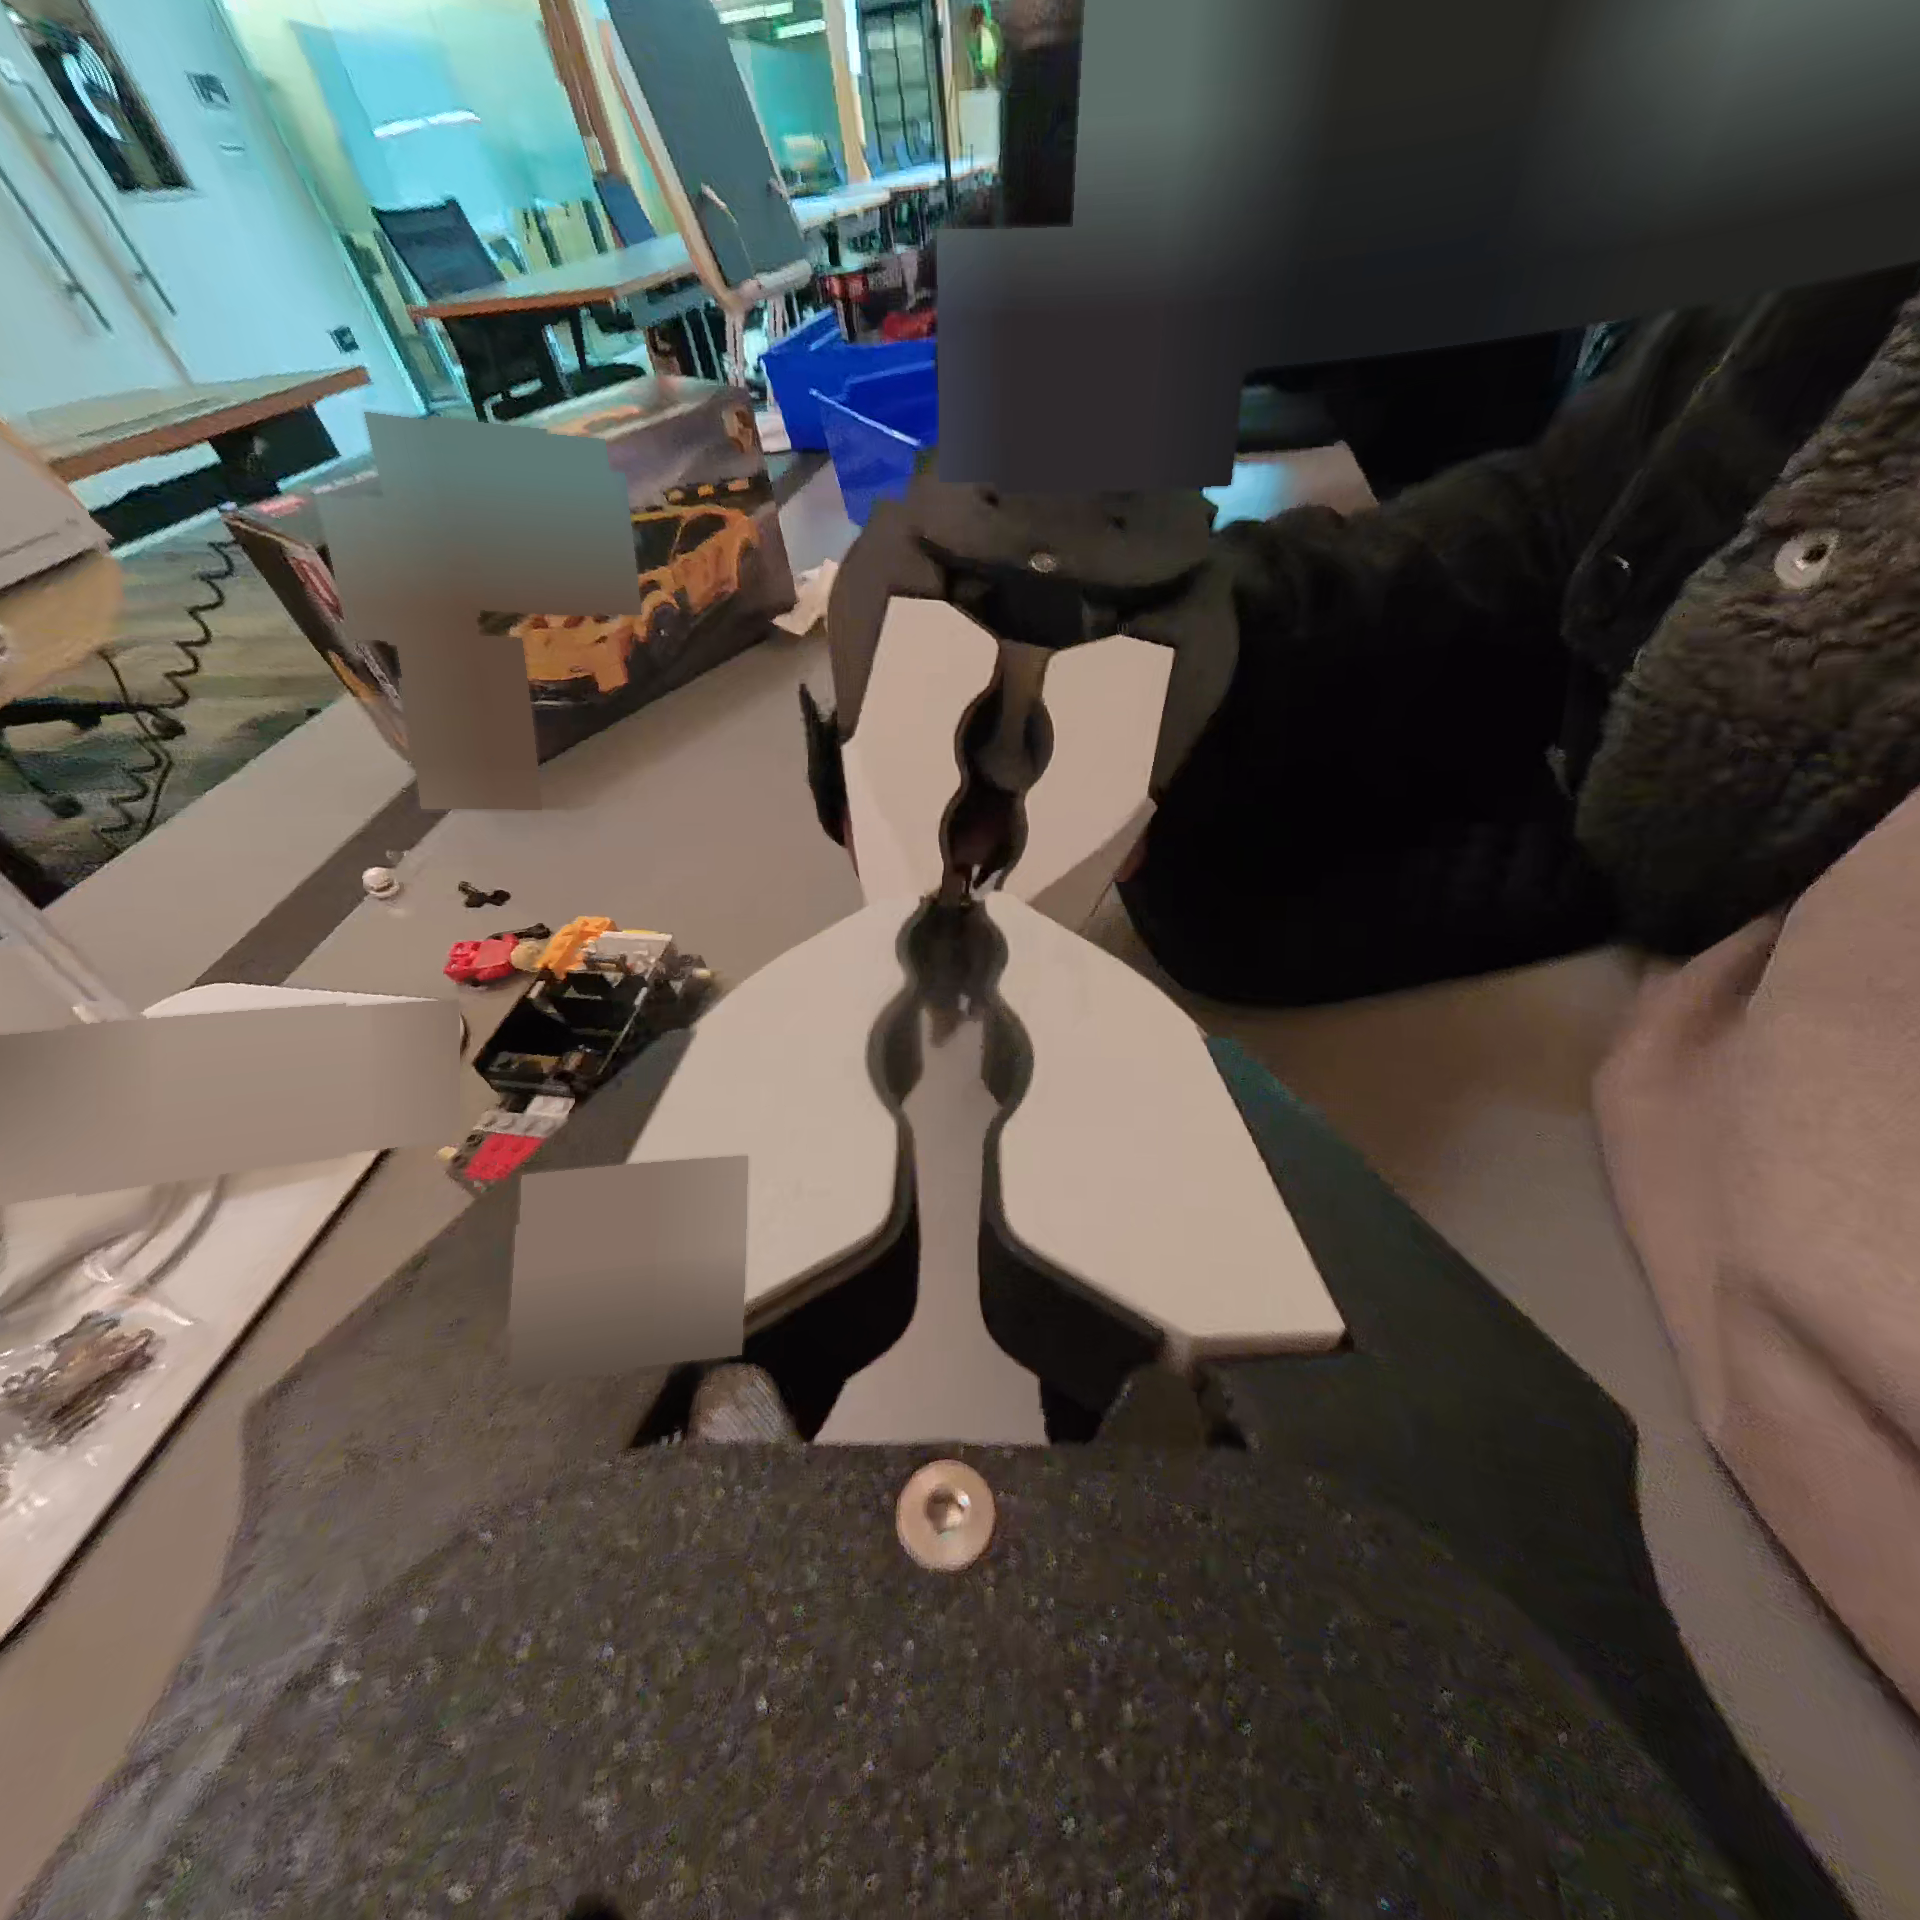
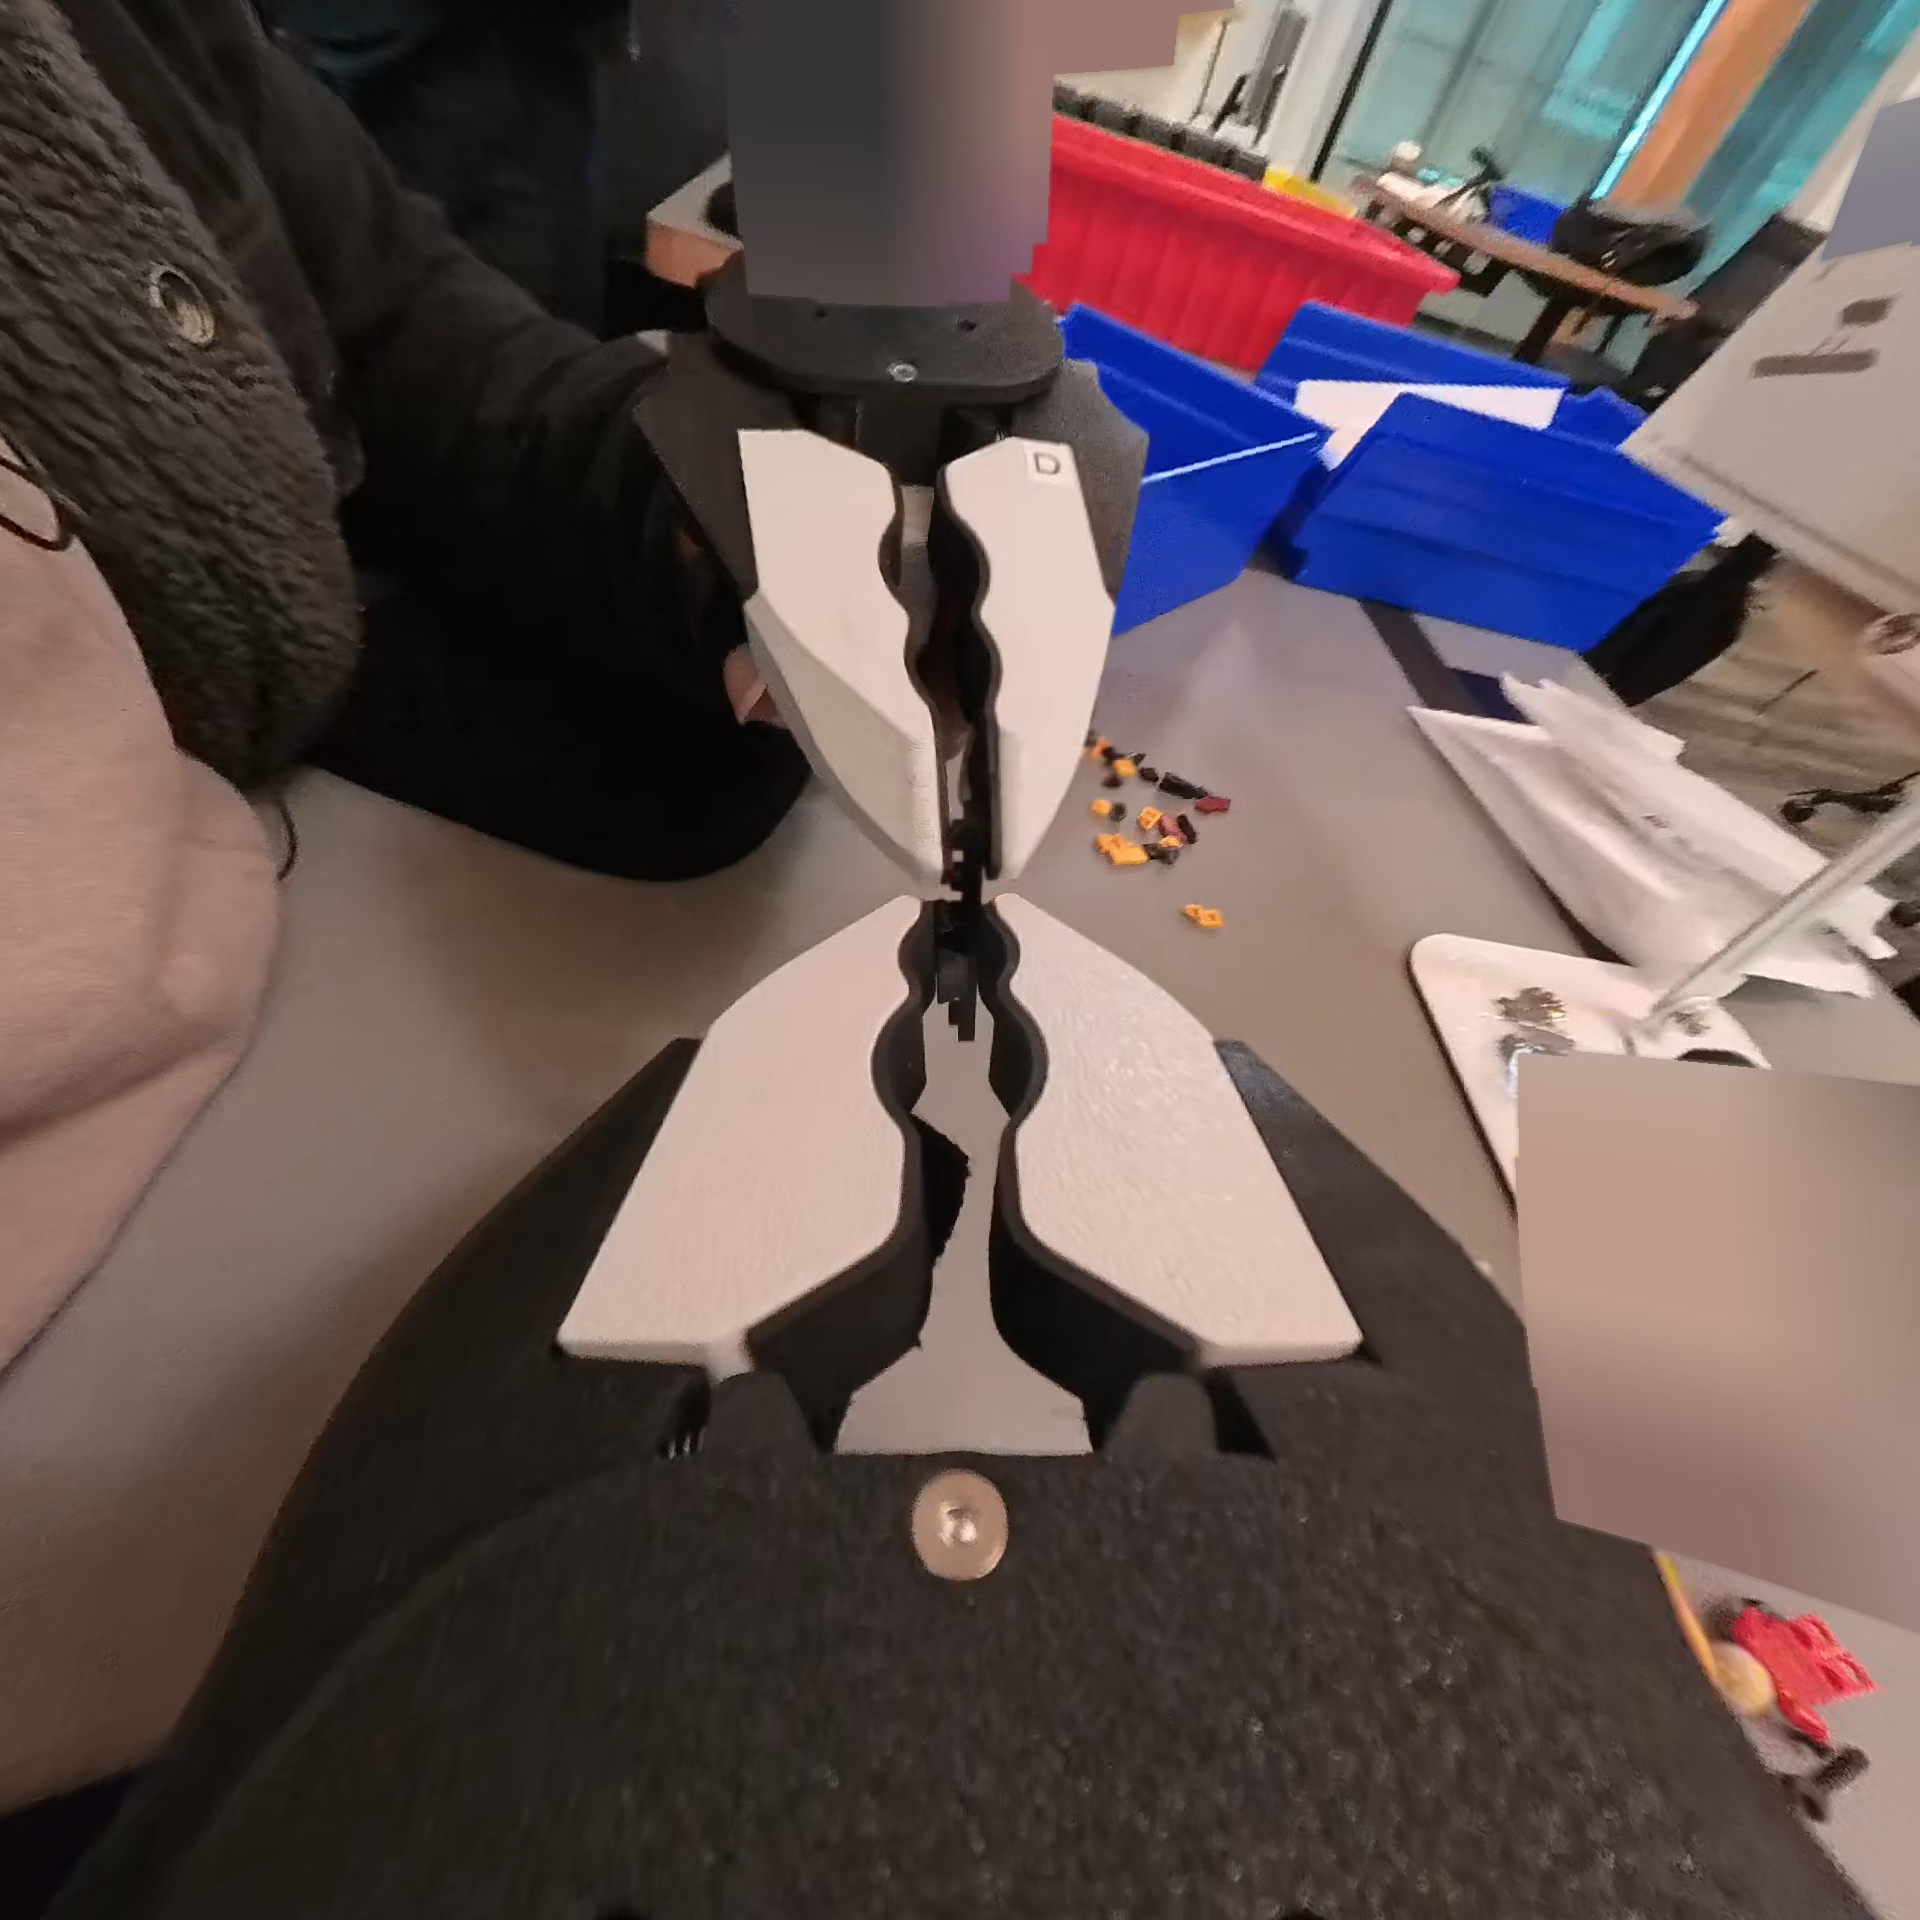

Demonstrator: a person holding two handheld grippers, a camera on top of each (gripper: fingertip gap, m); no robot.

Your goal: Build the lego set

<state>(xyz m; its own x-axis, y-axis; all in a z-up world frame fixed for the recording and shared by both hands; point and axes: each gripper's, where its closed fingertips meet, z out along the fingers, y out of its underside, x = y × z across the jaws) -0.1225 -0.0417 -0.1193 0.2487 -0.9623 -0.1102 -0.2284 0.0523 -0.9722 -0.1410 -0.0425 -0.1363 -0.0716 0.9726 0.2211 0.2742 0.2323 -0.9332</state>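
Observation:
My two grippers meet tip to tip above the grey table point(image 1: 727, 821). In the left wrist view my left gripper point(image 1: 951, 916) is shut on a small black lego piece point(image 1: 954, 971). The right gripper point(image 1: 968, 878) faces it from above, also shut. In the right wrist view my right gripper point(image 2: 961, 920) is shut on a black stepped lego piece point(image 2: 958, 977). The left gripper point(image 2: 964, 868) holds black lego point(image 2: 961, 836) that touches it. I cannot tell whether this is one piece or two. A partly built black, orange and red car point(image 1: 582, 1023) lies left of the grippers.
A lego box point(image 1: 675, 582) with a yellow car picture and blue bins point(image 1: 862, 416) stand behind. Loose orange and black pieces point(image 2: 1143, 821) lie on the table point(image 2: 1299, 748), with blue bins point(image 2: 1475, 520), a red bin point(image 2: 1195, 239), white papers point(image 2: 1662, 821) and a white tray point(image 2: 1475, 997) nearby. A person's dark sleeves are close. My two grippers' fingertips are within a few centimetres of each other.

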